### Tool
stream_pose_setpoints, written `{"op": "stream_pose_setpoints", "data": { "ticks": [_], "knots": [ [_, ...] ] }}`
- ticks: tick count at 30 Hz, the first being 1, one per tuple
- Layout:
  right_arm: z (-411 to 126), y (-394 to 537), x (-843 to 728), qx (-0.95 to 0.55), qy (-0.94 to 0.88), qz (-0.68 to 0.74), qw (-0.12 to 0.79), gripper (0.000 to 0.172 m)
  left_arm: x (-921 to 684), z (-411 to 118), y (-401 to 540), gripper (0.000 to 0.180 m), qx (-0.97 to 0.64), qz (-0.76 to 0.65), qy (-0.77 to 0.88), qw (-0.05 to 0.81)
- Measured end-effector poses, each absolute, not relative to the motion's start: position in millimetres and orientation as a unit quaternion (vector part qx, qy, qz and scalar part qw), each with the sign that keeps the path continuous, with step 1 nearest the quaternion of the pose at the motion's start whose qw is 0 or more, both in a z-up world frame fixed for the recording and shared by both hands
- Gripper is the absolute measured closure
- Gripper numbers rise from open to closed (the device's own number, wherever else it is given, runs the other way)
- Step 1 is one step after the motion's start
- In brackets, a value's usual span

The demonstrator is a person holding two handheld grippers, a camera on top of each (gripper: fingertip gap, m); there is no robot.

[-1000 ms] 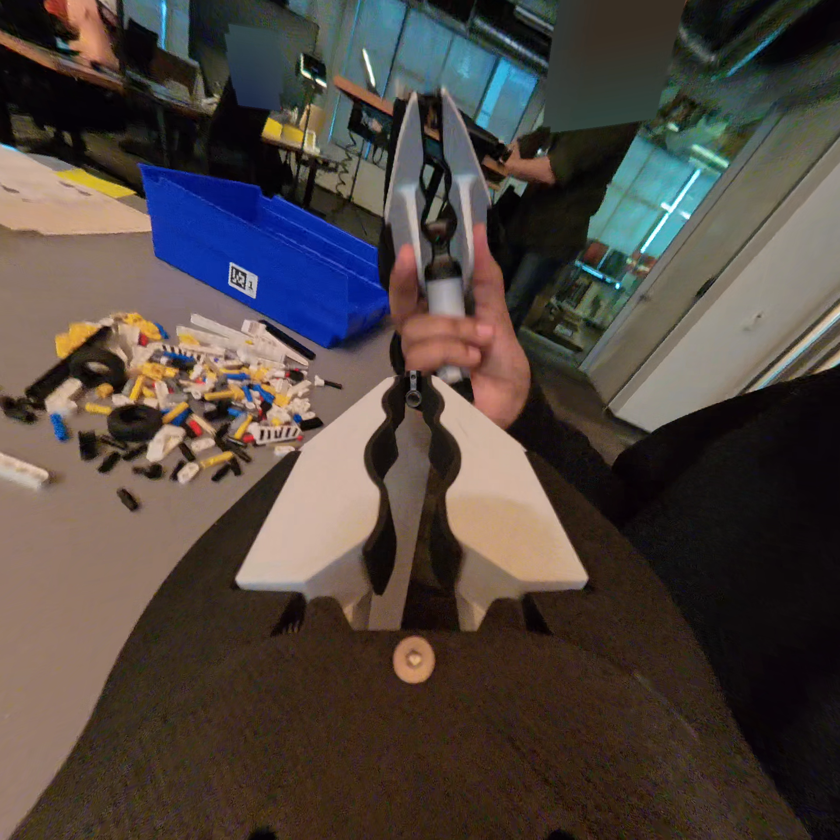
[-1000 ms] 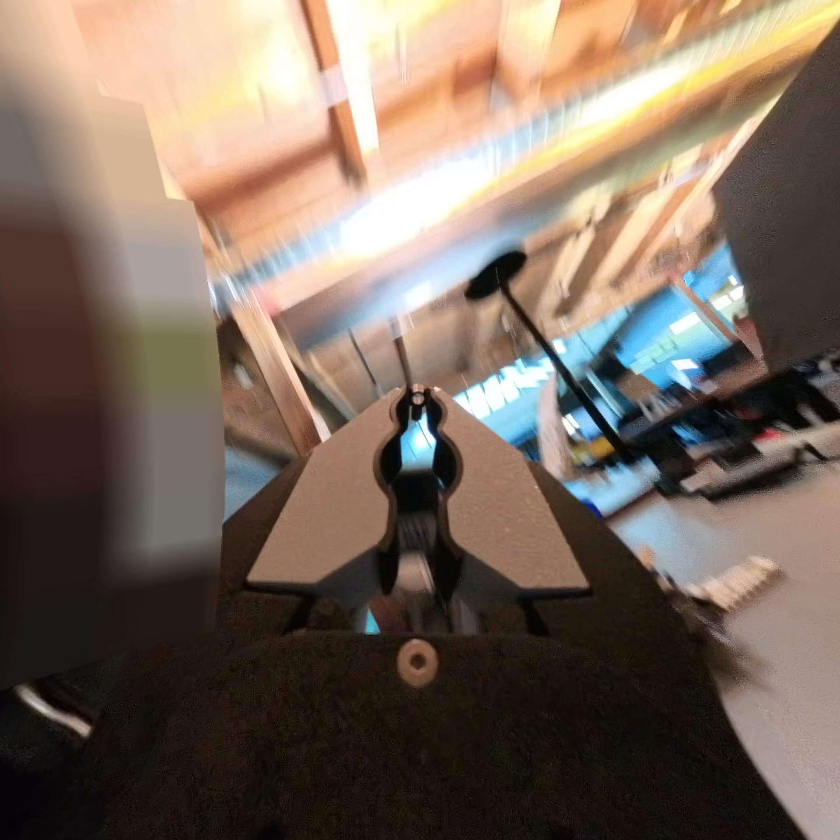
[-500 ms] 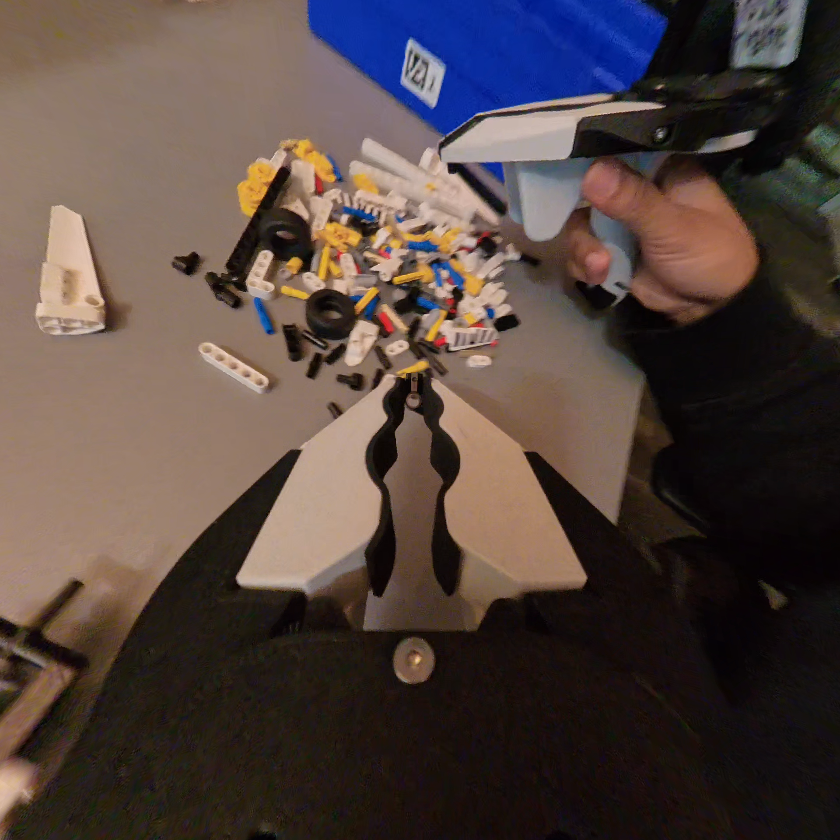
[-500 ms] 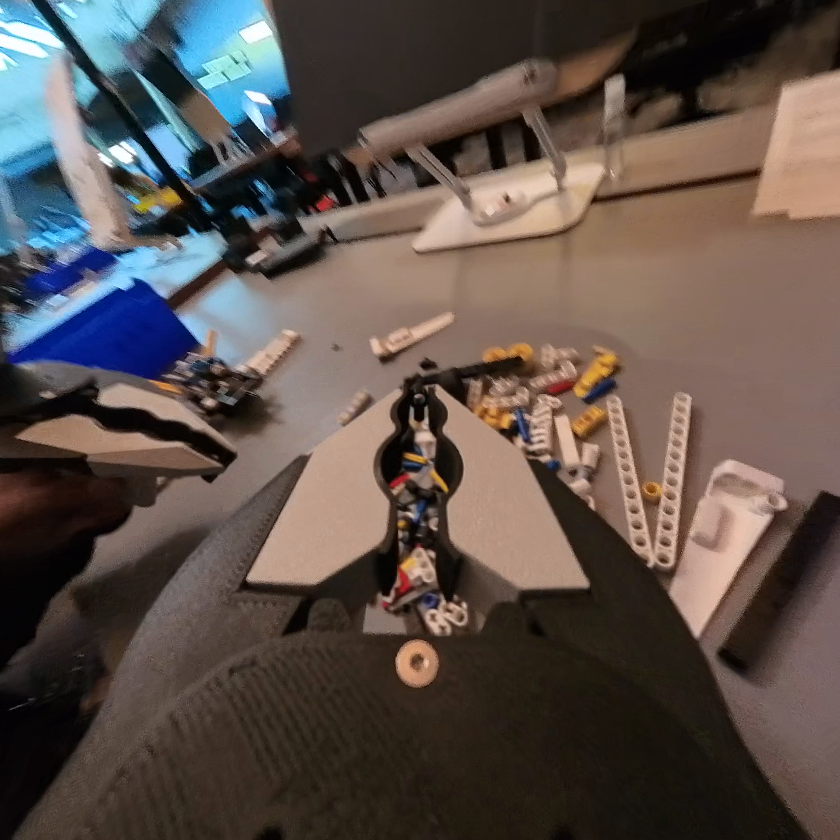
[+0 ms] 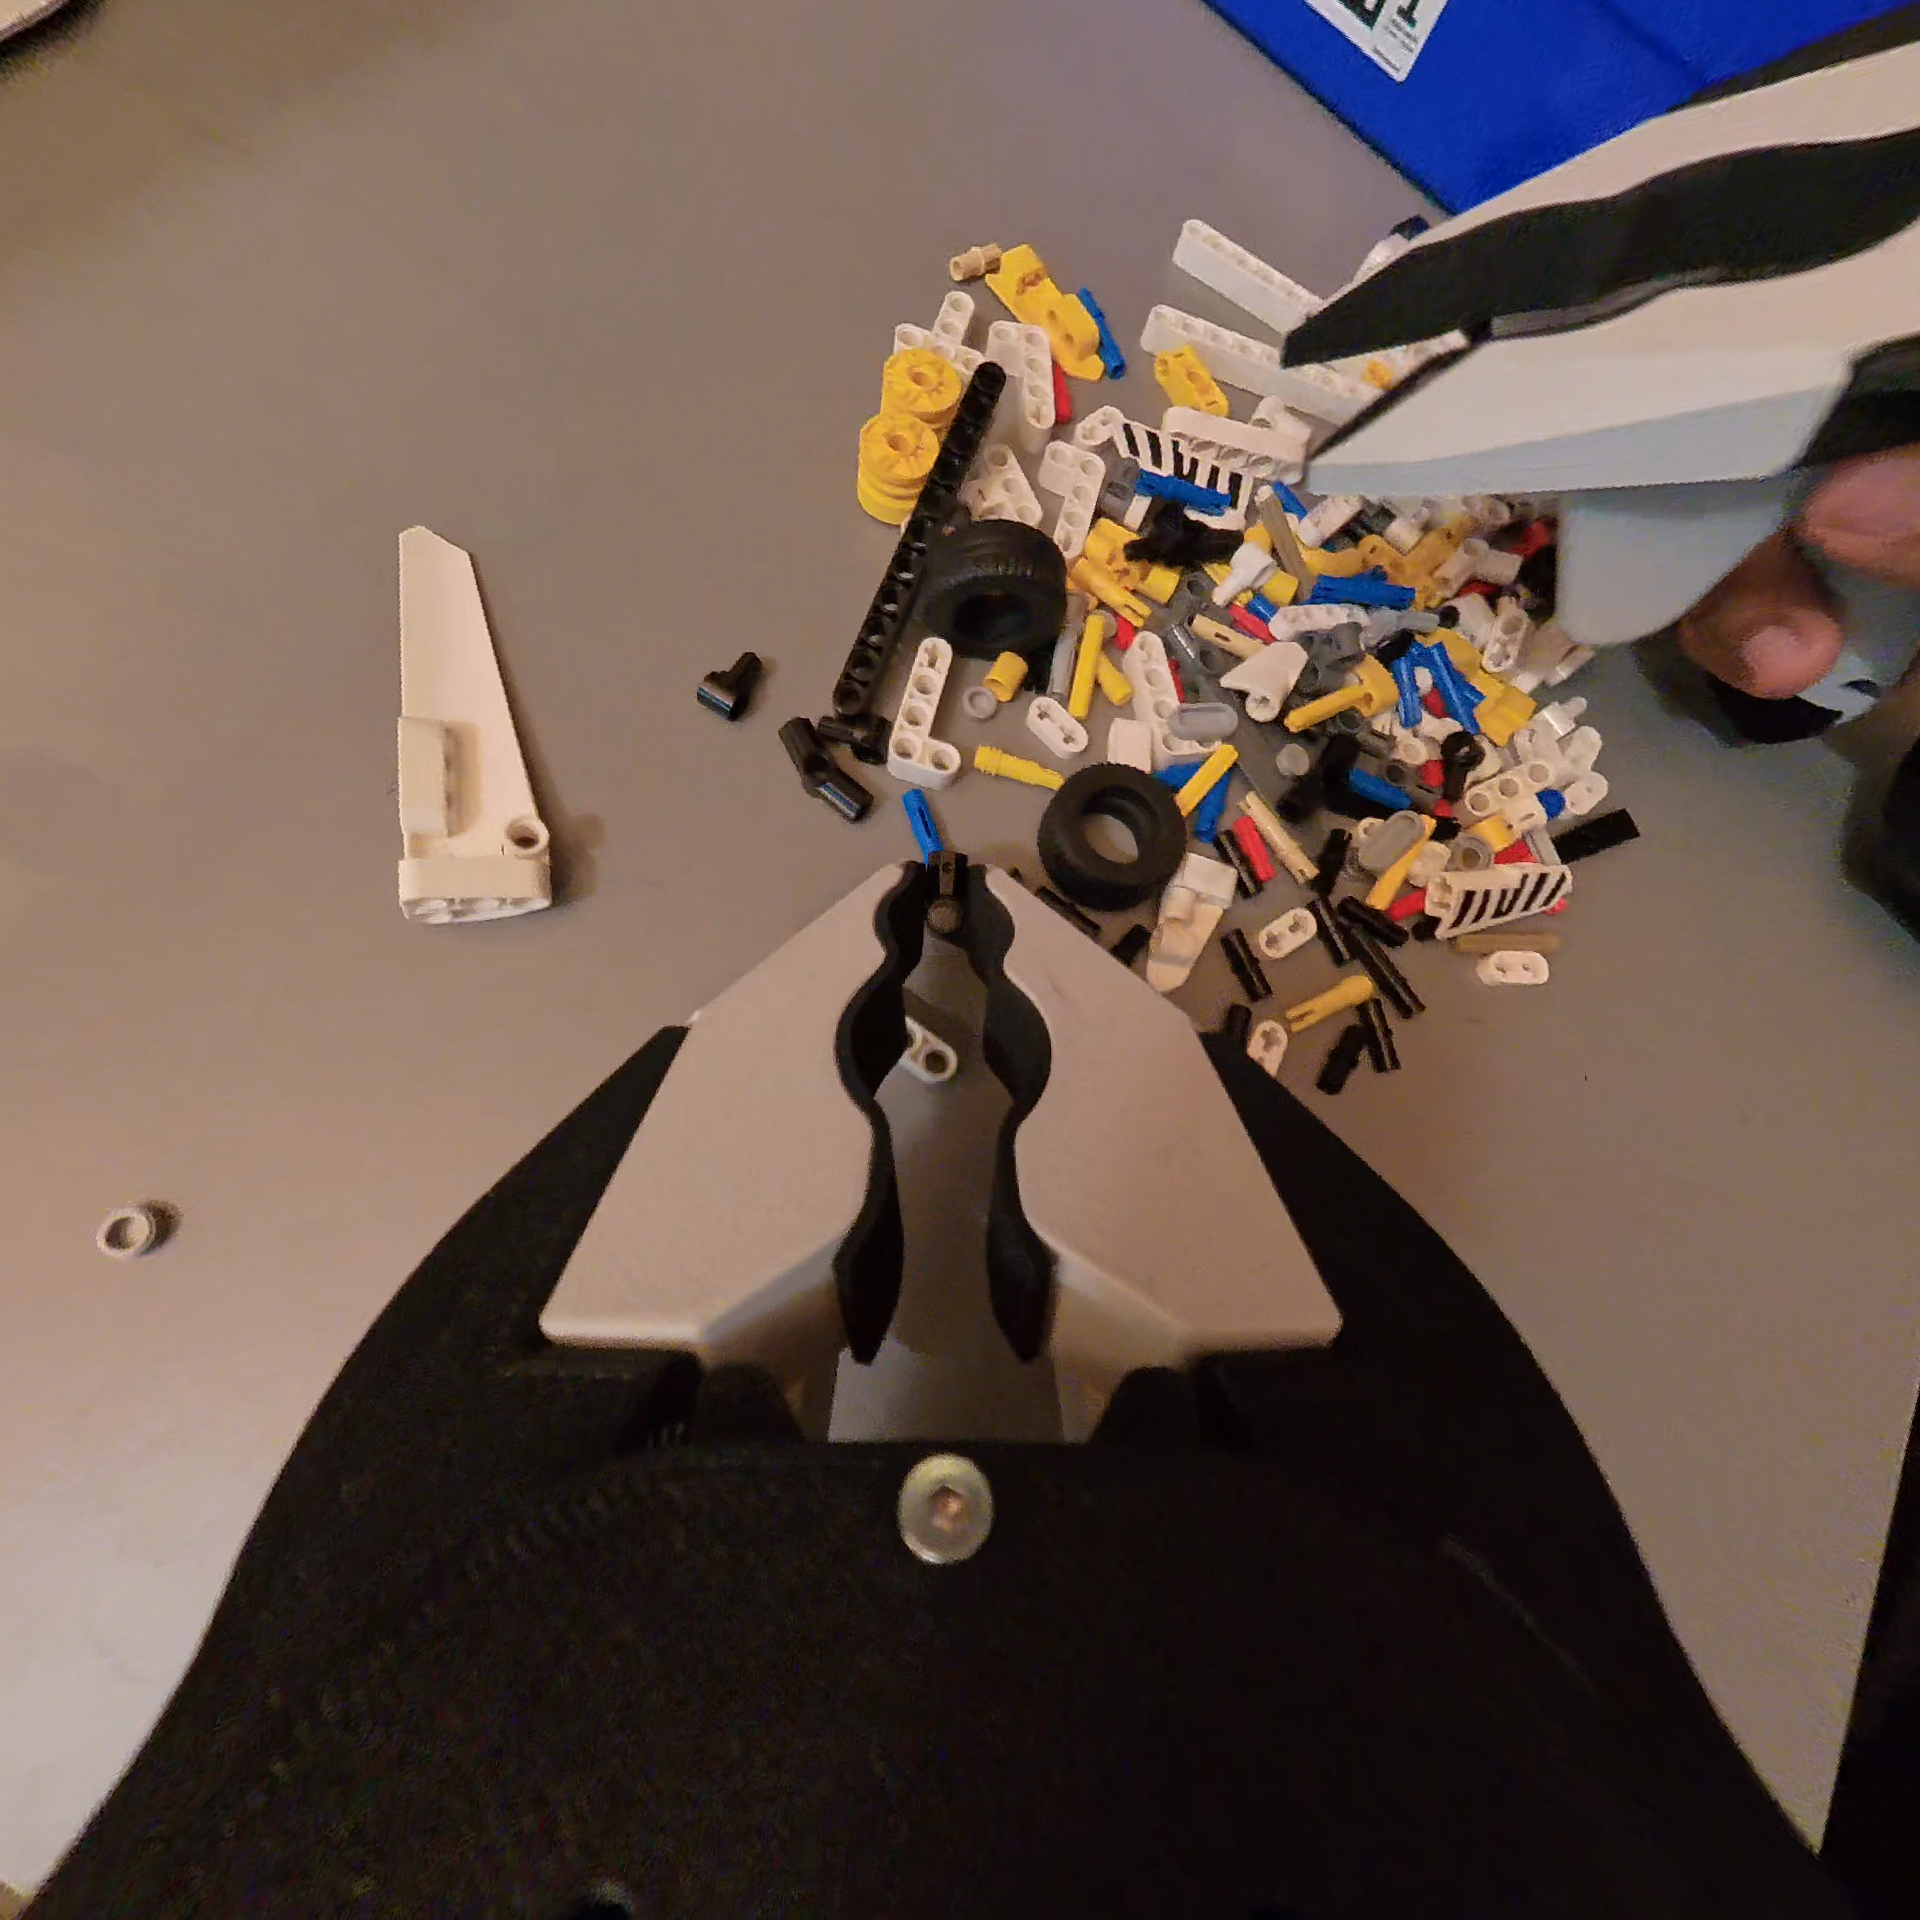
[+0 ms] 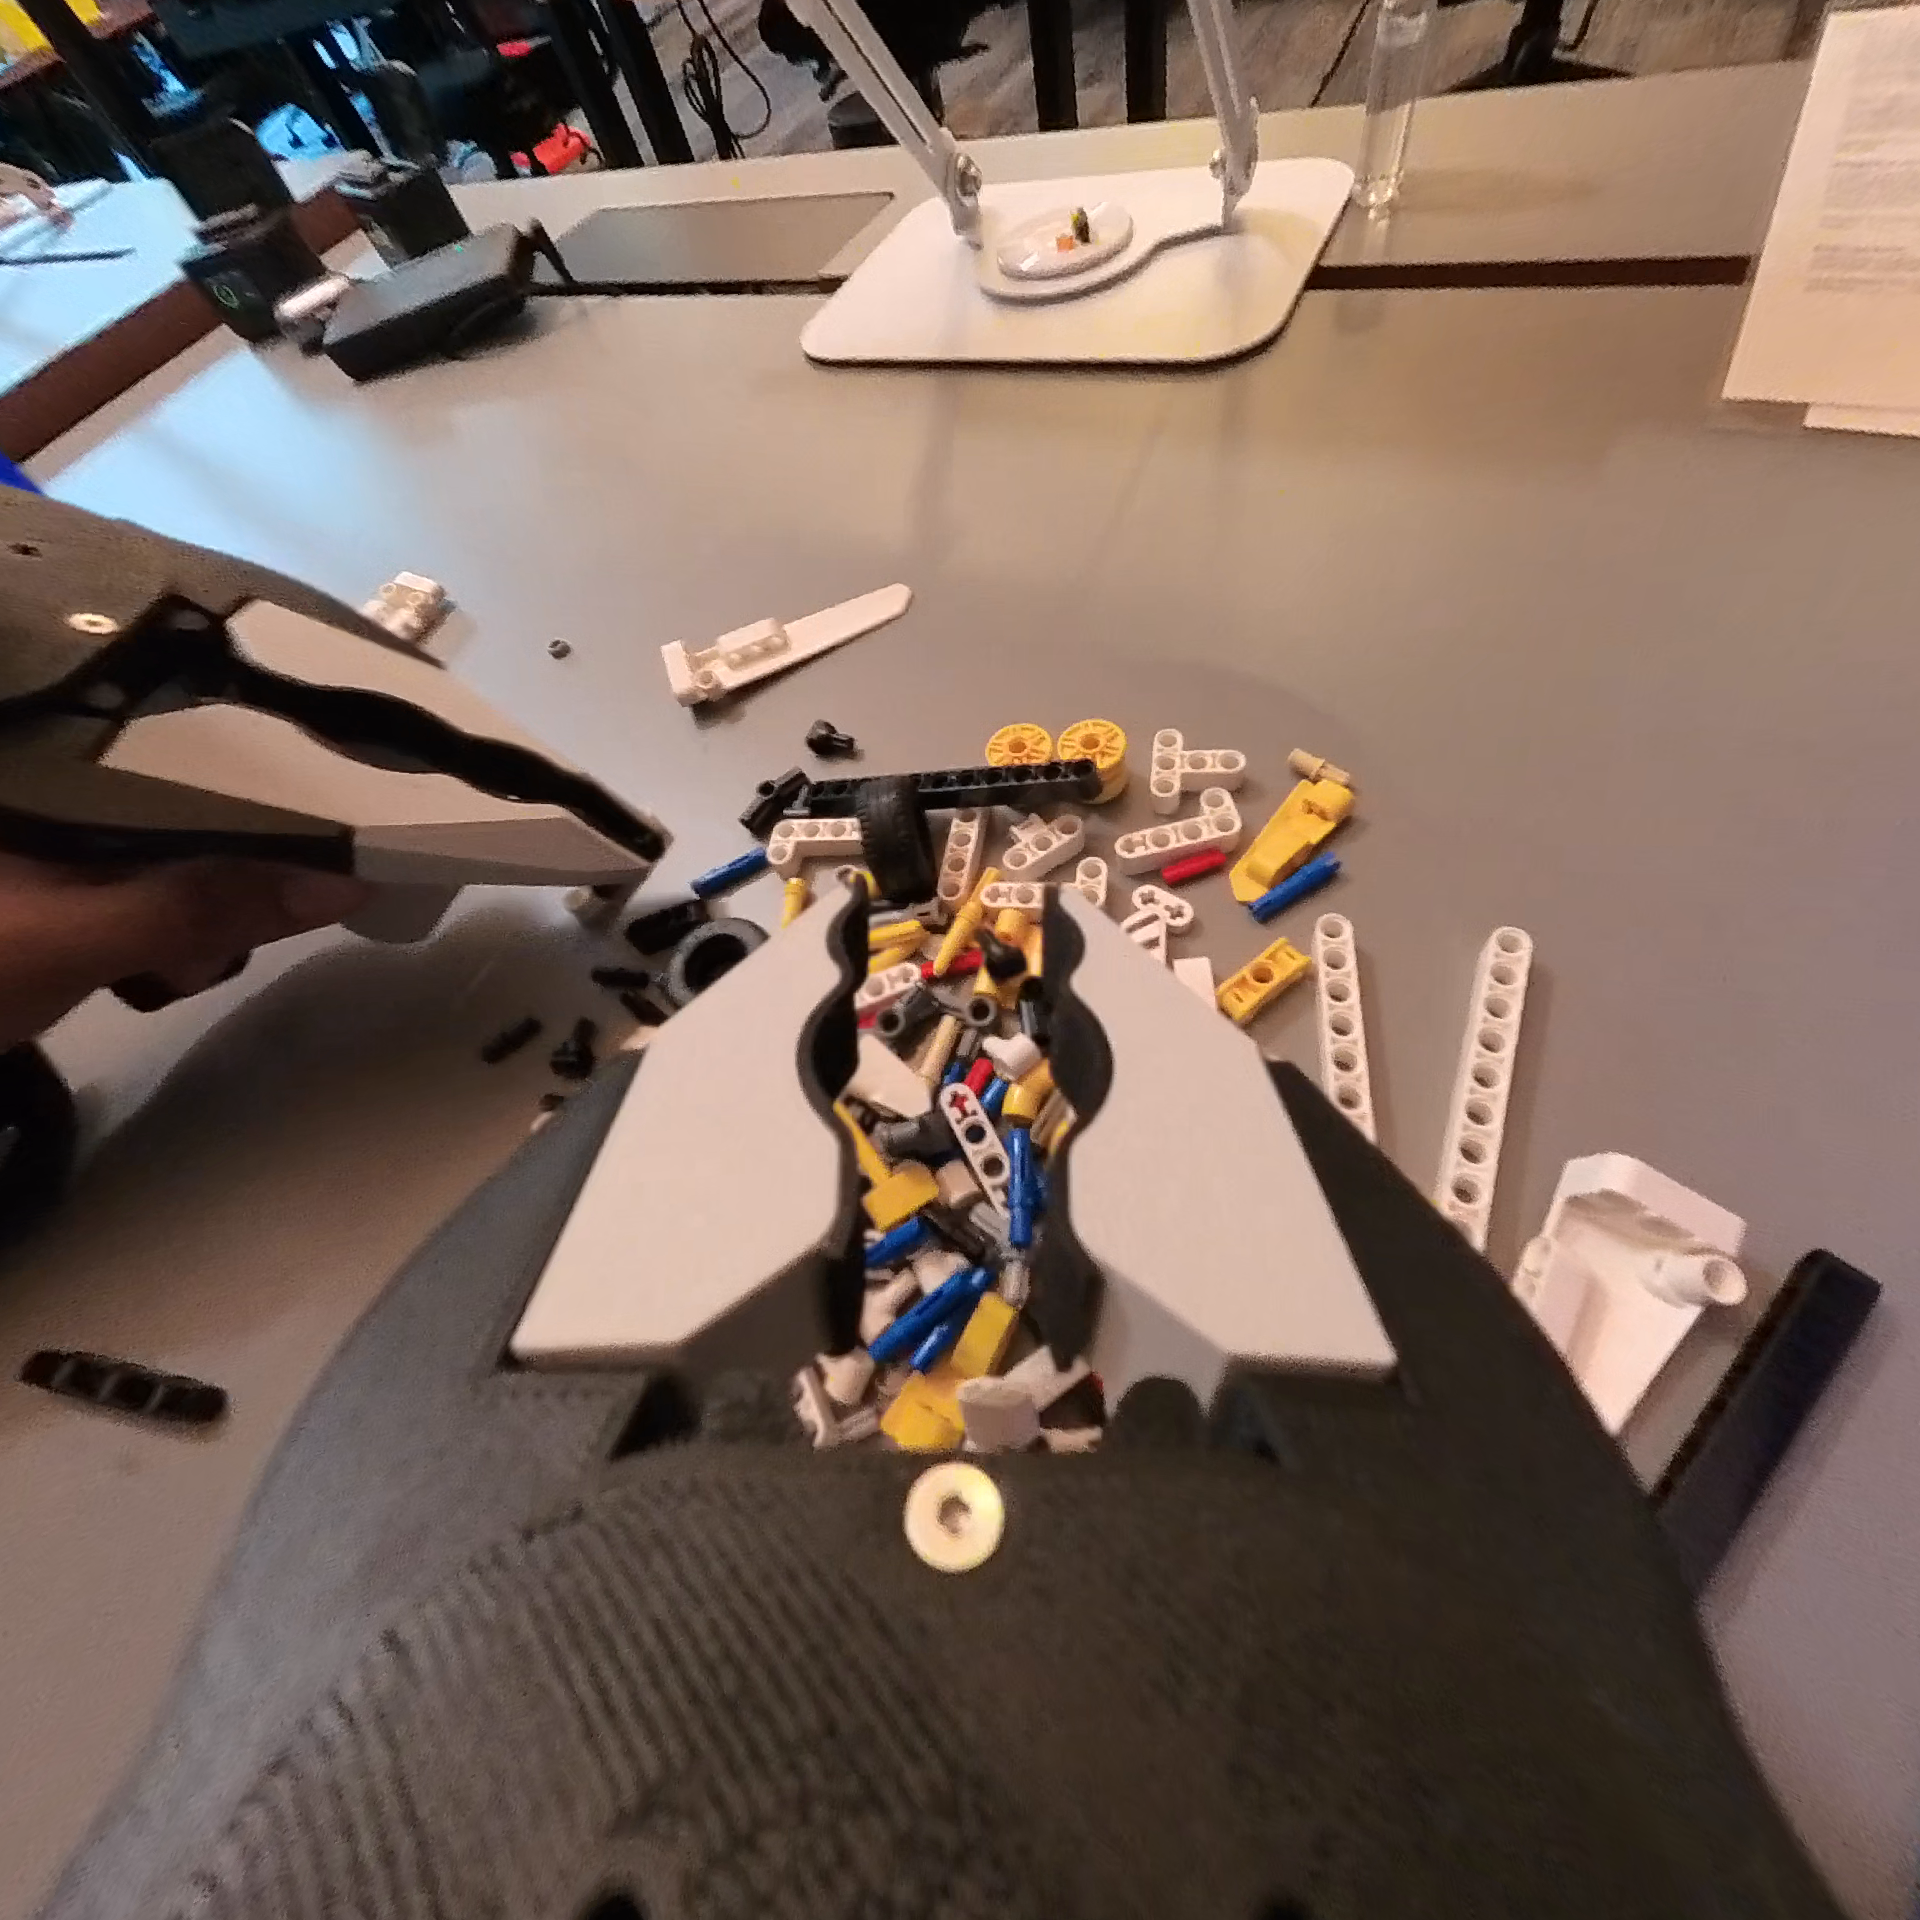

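Note:
My left gripper (image 5: pixel 943 875) is shut on a small black pin (image 5: pixel 944 914), pinched at the very fingertips. It hangs just above the grey table (image 5: pixel 416 312), at the near edge of a pile of small building pieces (image 5: pixel 1247 623) and close to a black tyre (image 5: pixel 1112 836). It also shows in the right wrist view (image 6: pixel 639 847). My right gripper (image 6: pixel 956 904) is open and empty, and it hovers over the same pile (image 6: pixel 1039 862). It shows in the left wrist view (image 5: pixel 1304 410) with its fingers apart, held by a hand.
A white wedge panel (image 5: pixel 457 748) and a grey ring (image 5: pixel 130 1231) lie left of the pile. A blue bin (image 5: pixel 1558 83) stands behind. Two long white beams (image 6: pixel 1486 1081), a white block (image 6: pixel 1621 1278), a black bar (image 6: pixel 1766 1382), a white stand base (image 6: pixel 1070 281) and papers (image 6: pixel 1849 208) surround the pile. Tip to tip, the grippers are about 11 cm apart. It is some 12 cm from my right tips to the white block (image 6: pixel 1621 1278).
Both grippers swung down from a raised pose to just above the pile. My right gripper opened from shut. My left gripper kept the black pin at its tips.

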State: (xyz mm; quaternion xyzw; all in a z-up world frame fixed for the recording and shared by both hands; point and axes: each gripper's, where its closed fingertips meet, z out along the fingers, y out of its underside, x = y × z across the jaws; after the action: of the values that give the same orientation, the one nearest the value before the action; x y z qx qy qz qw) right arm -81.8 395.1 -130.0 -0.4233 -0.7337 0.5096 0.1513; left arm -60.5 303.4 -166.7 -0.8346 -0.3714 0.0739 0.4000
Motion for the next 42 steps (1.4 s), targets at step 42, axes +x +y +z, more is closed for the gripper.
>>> {"op": "stream_pose_setpoints", "data": {
  "ticks": [42],
  "knots": [
    [-102,315,38,-0.269,-0.731,0.586,0.224,0.131,111,-80,251,0.157,-0.691,0.031,-0.207,0.692]
  ]
}}
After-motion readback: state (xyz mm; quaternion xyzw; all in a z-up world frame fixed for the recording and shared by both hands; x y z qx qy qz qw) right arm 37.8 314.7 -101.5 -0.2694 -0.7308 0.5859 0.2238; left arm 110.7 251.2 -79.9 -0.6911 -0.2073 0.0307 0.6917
